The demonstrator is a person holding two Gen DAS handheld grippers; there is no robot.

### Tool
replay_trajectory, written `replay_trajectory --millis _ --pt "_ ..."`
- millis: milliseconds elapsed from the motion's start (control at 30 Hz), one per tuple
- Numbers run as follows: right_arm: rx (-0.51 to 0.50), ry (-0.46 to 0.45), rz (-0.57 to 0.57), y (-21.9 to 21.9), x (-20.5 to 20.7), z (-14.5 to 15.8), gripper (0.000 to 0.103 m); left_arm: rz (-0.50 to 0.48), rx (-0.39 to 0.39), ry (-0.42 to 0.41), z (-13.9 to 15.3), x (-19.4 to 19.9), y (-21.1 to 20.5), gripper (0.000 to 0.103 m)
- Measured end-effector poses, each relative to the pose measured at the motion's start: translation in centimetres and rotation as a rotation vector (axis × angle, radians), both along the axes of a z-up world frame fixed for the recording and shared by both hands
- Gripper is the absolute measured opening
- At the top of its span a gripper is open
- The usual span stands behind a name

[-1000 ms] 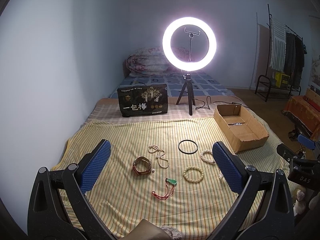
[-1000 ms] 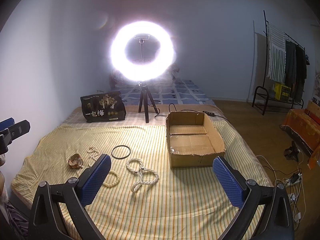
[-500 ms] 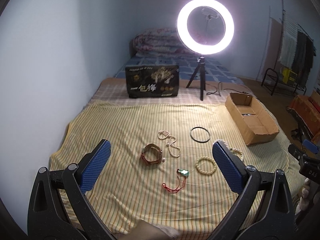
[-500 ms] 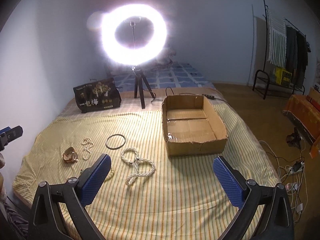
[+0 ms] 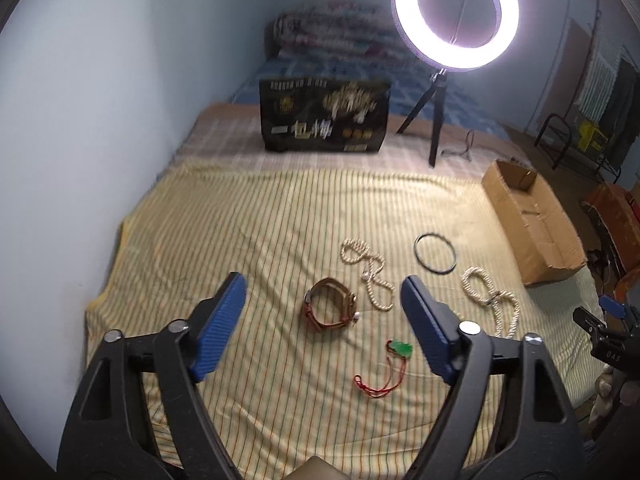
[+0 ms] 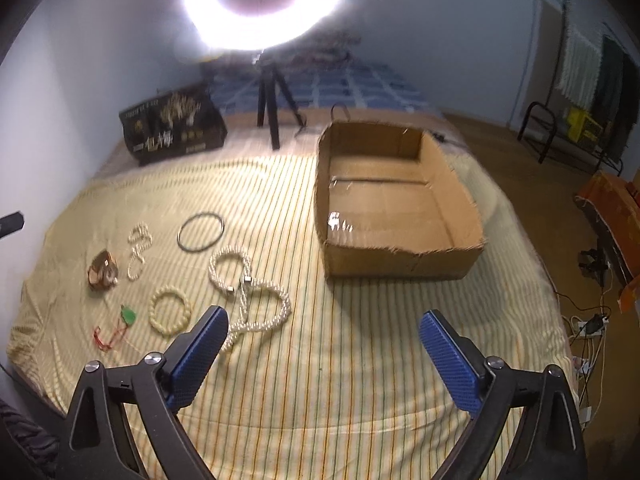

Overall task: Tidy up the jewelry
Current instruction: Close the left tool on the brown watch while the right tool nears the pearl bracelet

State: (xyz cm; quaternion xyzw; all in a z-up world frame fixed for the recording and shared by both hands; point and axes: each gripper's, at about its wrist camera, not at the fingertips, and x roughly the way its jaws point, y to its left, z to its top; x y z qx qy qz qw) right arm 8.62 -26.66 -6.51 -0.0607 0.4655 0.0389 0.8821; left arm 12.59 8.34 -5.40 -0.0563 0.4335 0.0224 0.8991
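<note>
Over the last second both cameras have dropped and tipped toward the yellow striped bedsheet (image 5: 248, 216), so the bed fills far more of each view and the ring light (image 5: 456, 12) has slid up to the top edge; nothing on the sheet has been shifted, which reads as an approach and not yet a pick. The cardboard box (image 6: 396, 200), open-topped and apparently holding only a bit of shiny tape, sits at the right side of the spread and looks like the likely place for the pieces, though no item is in it so far. The left gripper (image 5: 322, 322) has its blue pads spread wide with nothing between them, and it now frames the brown leather bracelet (image 5: 330, 304), so that seems the first target. The right gripper (image 6: 320, 354) is likewise wide apart and empty, hovering over bare sheet near the long pearl necklace (image 6: 250, 296). The rest lies loose and well apart from the box: a black bangle (image 5: 435, 248), a smaller pearl strand (image 5: 366, 266), a cream bead bracelet (image 6: 169, 309), and a green pendant on a red cord (image 5: 400, 347).
</note>
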Motion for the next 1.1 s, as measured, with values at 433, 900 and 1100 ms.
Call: replay_trajectory --millis 433,900,1100 --pt "0.15 0.238 -0.047 -1.7 3.6 -4.8 0.078 0.026 -0.091 0.236 -7.1 4.5 2.0 0.052" --pt "0.413 0.439 -0.203 -2.8 6.0 -9.1 0.046 0.059 -0.19 0.337 -10.7 6.1 3.2 0.043" --pt "0.457 0.469 -0.191 -1.5 5.9 -9.2 0.046 0.056 -0.199 0.354 -11.4 6.6 3.0 0.043"
